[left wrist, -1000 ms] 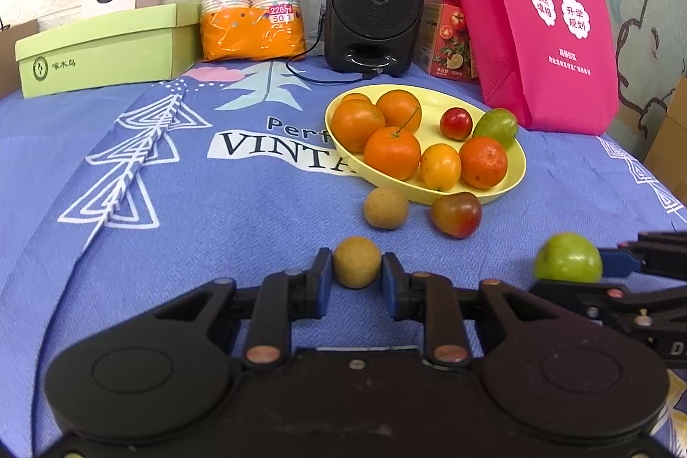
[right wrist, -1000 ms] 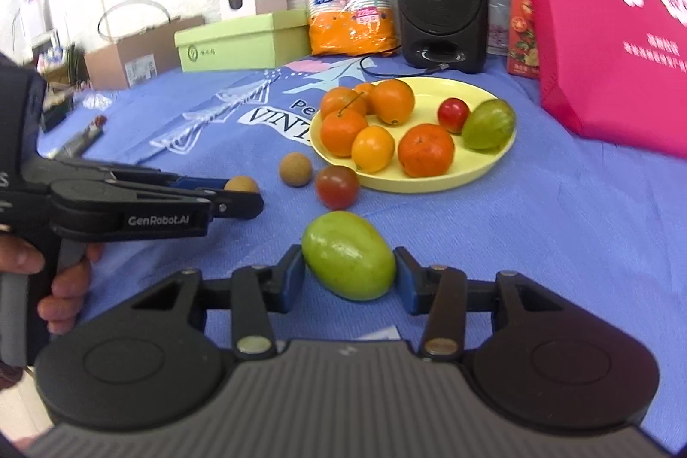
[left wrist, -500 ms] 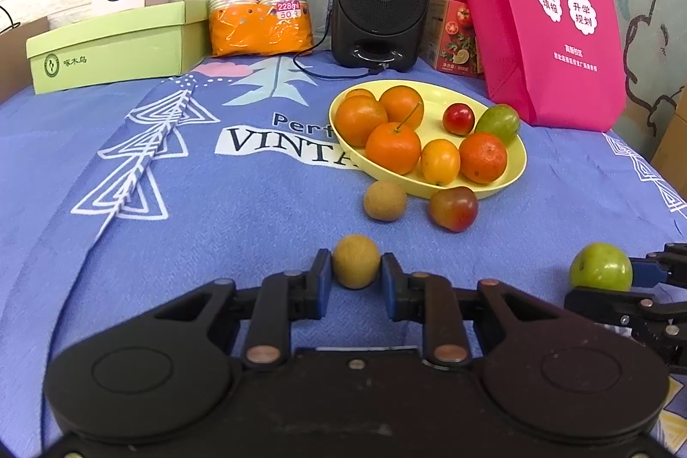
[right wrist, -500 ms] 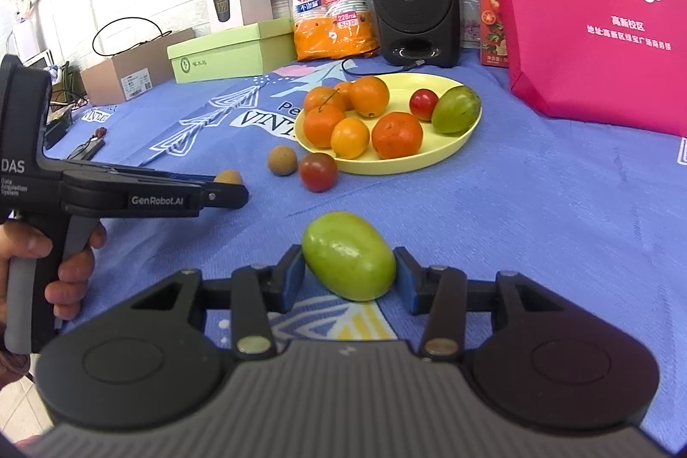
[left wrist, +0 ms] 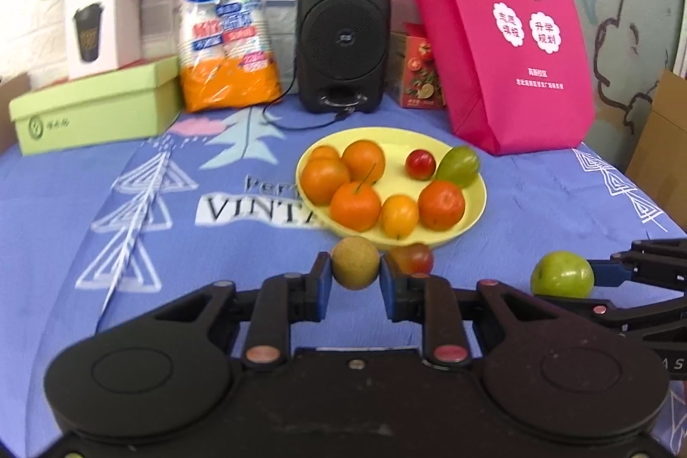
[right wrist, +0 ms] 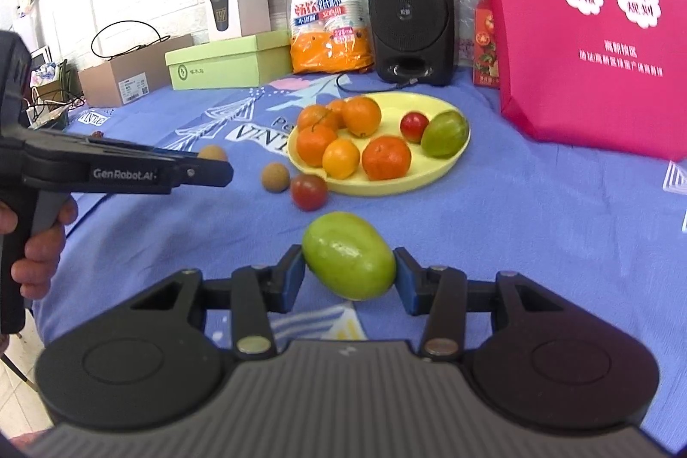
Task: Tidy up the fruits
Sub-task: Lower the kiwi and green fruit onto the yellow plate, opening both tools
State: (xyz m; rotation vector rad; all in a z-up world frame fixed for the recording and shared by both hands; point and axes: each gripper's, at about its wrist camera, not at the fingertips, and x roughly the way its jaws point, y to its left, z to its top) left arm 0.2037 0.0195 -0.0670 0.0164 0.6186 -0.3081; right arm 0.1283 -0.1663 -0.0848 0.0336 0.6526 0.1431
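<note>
My left gripper (left wrist: 355, 273) is shut on a small brown round fruit (left wrist: 355, 262) and holds it above the blue cloth, near the front of the yellow plate (left wrist: 474, 209). My right gripper (right wrist: 350, 275) is shut on a green fruit (right wrist: 348, 256), also lifted. The plate (right wrist: 429, 174) holds several oranges, a red fruit (right wrist: 414, 126) and a green fruit (right wrist: 444, 134). A second brown fruit (right wrist: 275, 177) and a dark red fruit (right wrist: 309, 192) lie on the cloth before the plate. The right gripper's green fruit also shows in the left wrist view (left wrist: 562, 274).
A black speaker (left wrist: 343, 37), an orange pack of paper cups (left wrist: 225, 28), a green box (left wrist: 94, 106) and a pink bag (left wrist: 506, 28) line the back of the table. A cardboard box (right wrist: 129, 71) stands at the left.
Both grippers have risen with their fruit and moved toward the plate. The left gripper now hides the second brown fruit in its own view.
</note>
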